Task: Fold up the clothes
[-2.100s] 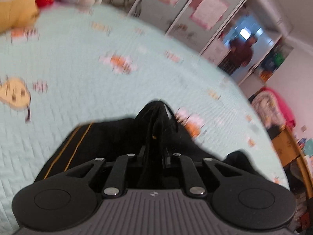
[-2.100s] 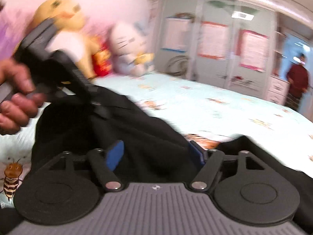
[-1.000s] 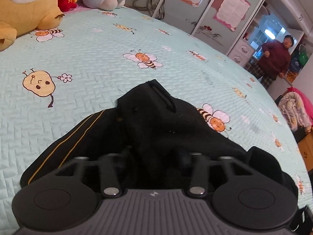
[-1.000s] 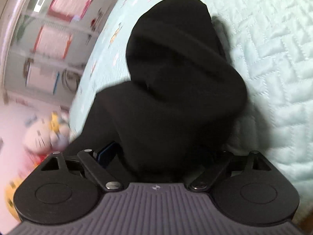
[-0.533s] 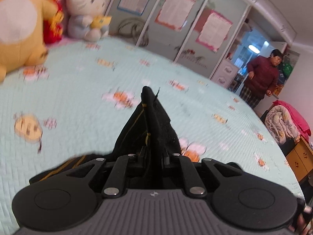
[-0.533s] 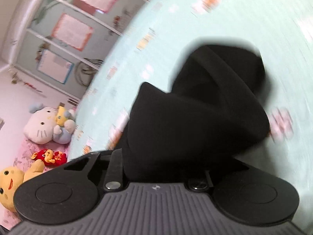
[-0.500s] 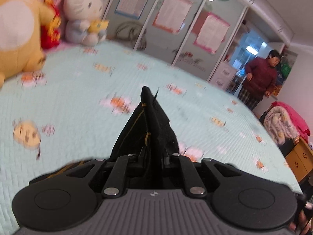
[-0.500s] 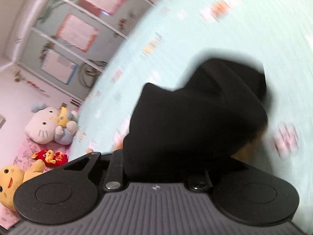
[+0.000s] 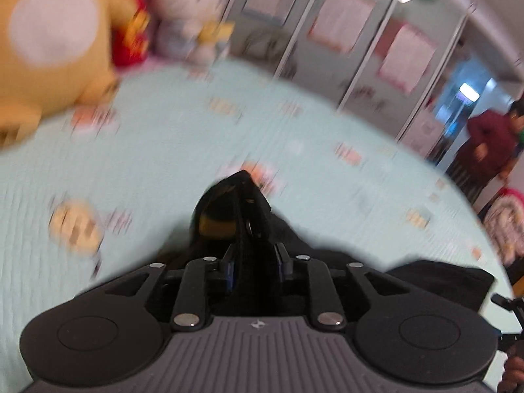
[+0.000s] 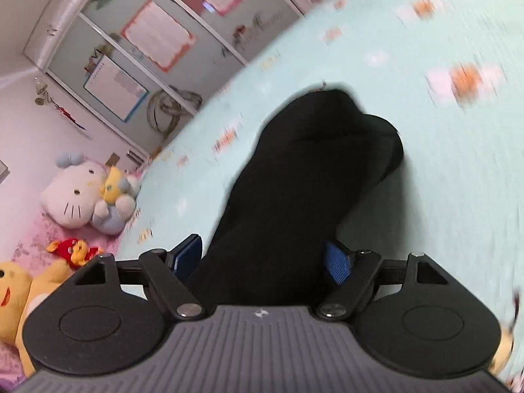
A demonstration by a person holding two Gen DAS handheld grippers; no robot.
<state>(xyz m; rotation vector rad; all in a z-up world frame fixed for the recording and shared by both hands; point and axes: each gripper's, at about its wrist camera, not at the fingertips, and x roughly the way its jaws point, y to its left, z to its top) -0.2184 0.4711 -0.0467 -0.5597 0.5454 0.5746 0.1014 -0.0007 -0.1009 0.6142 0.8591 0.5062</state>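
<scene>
The black garment [image 9: 252, 226] with a yellow stripe lies on the mint bee-print bedspread [image 9: 163, 137]. My left gripper [image 9: 254, 262] is shut on a raised fold of it, and the cloth stands up in a peak between the fingers. In the right wrist view the black garment [image 10: 311, 180] runs out in a long bunched strip over the bedspread [image 10: 458, 180]. My right gripper [image 10: 262, 258] is open, its blue pads [image 10: 337, 262] set wide on either side of the cloth. Both views are motion-blurred.
Plush toys [image 9: 49, 39] sit along the bed's head; they also show as plush toys [image 10: 85, 193] at the left of the right wrist view. Wardrobe doors [image 9: 344, 32] with posters stand behind. A person in dark red [image 9: 488, 150] stands in the doorway at the right.
My right gripper has opened, letting the black cloth slacken between its pads. My left gripper has swung toward the plush toys while still pinching its fold, which now sits lower.
</scene>
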